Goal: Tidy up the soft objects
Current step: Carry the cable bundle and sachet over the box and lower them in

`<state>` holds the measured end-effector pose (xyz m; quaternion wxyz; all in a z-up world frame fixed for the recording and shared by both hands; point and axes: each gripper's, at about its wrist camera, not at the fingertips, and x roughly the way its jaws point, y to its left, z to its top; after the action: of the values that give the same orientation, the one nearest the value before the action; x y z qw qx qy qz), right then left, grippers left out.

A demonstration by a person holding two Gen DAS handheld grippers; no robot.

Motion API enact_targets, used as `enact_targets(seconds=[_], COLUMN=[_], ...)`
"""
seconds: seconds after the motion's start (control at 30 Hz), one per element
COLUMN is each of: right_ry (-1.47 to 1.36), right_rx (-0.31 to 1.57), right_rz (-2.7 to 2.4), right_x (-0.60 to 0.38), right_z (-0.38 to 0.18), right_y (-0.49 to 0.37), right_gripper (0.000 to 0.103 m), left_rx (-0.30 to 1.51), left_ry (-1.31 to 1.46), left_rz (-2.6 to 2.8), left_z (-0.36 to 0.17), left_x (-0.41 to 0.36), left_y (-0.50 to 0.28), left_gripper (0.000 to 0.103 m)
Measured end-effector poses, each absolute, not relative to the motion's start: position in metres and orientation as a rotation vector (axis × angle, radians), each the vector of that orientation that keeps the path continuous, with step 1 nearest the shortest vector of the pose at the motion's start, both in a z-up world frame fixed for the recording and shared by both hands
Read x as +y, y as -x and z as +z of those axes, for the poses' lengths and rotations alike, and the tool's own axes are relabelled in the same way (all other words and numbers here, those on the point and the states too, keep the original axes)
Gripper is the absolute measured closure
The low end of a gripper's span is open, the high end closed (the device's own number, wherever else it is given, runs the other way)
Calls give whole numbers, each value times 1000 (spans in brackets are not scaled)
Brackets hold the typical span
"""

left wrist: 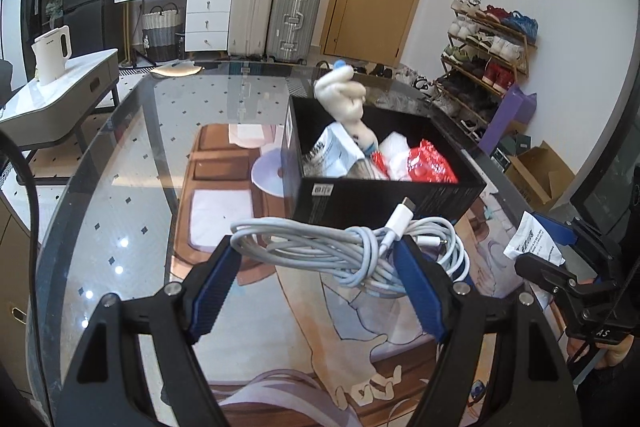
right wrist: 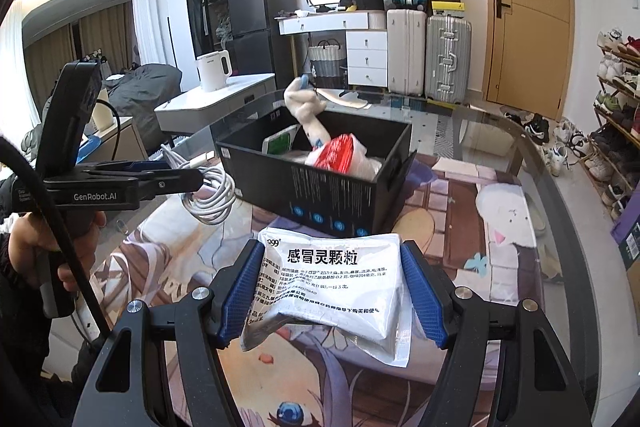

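Note:
My left gripper (left wrist: 318,261) is shut on a coiled white charging cable (left wrist: 352,247) and holds it above the glass table, just in front of the black box (left wrist: 384,195). The cable also shows in the right wrist view (right wrist: 212,195). My right gripper (right wrist: 330,287) is shut on a white medicine sachet (right wrist: 332,283) with Chinese print, held in front of the black box (right wrist: 320,203). The sachet also shows in the left wrist view (left wrist: 534,241). The box holds a white plush toy (left wrist: 348,107), a red packet (left wrist: 428,163) and white sachets.
The glass table (left wrist: 132,155) lies over a printed mat. A white kettle (left wrist: 52,55) stands on a side table at the left. Suitcases (left wrist: 276,15), a wooden door and a shoe rack (left wrist: 484,55) stand behind.

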<state>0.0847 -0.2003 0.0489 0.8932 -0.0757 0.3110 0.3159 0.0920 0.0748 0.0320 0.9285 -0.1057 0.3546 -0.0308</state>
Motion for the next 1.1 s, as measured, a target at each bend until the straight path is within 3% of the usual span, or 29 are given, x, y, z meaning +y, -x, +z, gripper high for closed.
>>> enact_targets(seconds=[1.1], right_ry=[183], right_rx=[576], right_rz=[676], right_x=[-158], right_z=[97], right_y=[-140], right_gripper=[33], left_rx=[641], left_ry=[208], left_rz=[-39], left_z=[73], left_x=[93], left_y=[-134], left_gripper=[25])
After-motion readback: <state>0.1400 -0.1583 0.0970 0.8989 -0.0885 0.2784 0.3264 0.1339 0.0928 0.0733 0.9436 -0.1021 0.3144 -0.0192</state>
